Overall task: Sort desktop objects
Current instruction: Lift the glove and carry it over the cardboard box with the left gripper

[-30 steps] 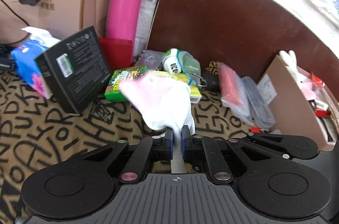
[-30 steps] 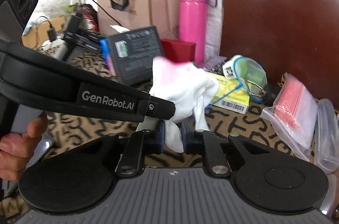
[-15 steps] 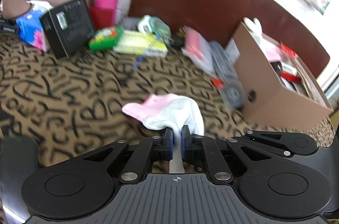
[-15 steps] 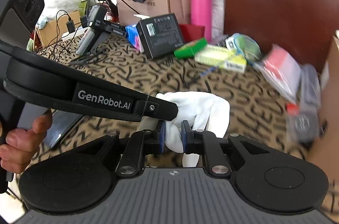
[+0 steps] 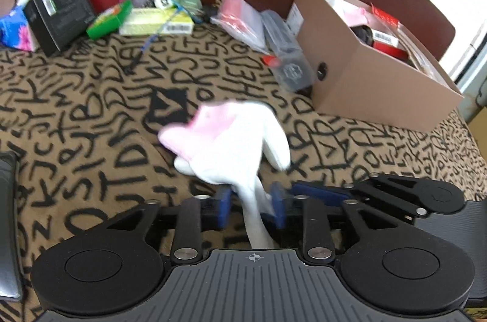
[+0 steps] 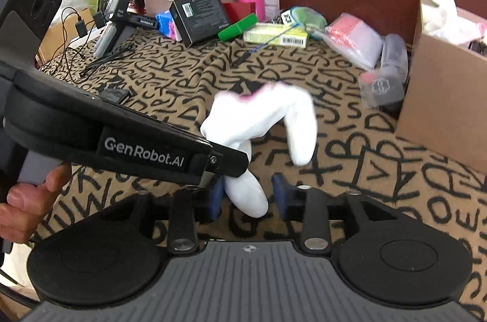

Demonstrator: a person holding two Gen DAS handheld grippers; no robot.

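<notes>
Both claws, left claw [image 5: 252, 200] and right claw [image 6: 248, 195], stand released around the sock [image 5: 231, 136], mid-bench. Let it settle flat before carrying toward the box [image 5: 374, 72] at the right edge.

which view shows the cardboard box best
The left wrist view shows the cardboard box best: its whole front corner, two sides and the open top with its contents are in frame. In the right wrist view the box is cut off at the right edge, showing little more than one side.
</notes>
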